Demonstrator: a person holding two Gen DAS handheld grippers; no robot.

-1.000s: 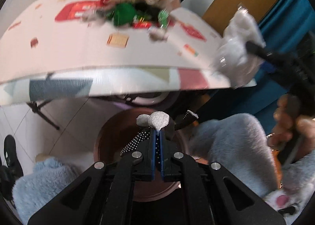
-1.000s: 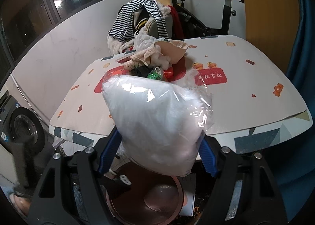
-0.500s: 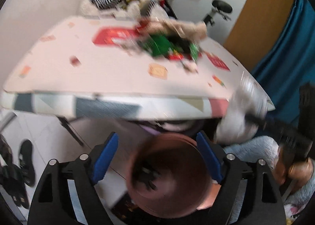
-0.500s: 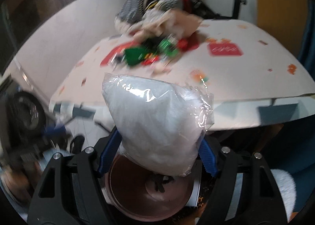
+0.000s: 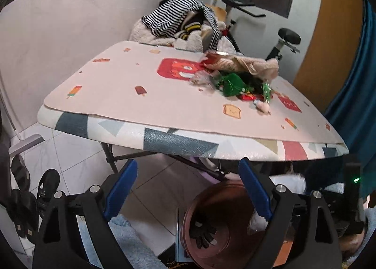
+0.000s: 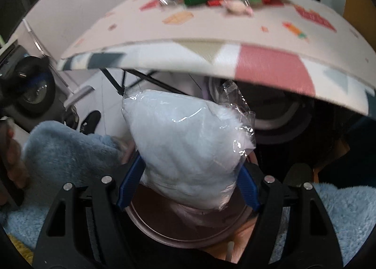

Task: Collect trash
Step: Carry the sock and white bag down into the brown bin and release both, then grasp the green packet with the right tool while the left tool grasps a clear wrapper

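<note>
Left gripper [image 5: 188, 189]: jaws spread wide, blue pads far apart, nothing between them; it hangs below the near edge of the table [image 5: 178, 142], over tiled floor. Brown bin [image 5: 218, 224]: stands on the floor at 5 o'clock in the left wrist view, beside the right-hand pad, mouth tilted toward the camera, with a dark spotted item lying inside; a white mass shows at its right rim, partly hidden by the finger. Right gripper [image 6: 188, 184]: closed on a clear plastic bag [image 6: 190, 149] stuffed with white material; both blue pads press its lower sides, and the bag bulges upward to 12 o'clock between them. The bag sits directly above the bin's round mouth [image 6: 150, 226], seen at 6 o'clock in the right wrist view; whether the bag touches the rim cannot be told. Remaining trash [image 5: 237, 83]: a heap of green, red and clear wrappers on the tabletop at 1 o'clock in the left wrist view, with a beige cloth [image 5: 249, 65] lying against its far side and a small pink item just beside it toward the near edge. Striped clothing [image 5: 176, 17] is piled beyond the table at 12 o'clock. Black sandals [image 5: 35, 189] rest on the floor at 8 o'clock. Light-blue fleece [image 6: 68, 151] fills 9 o'clock in the right wrist view.
</note>
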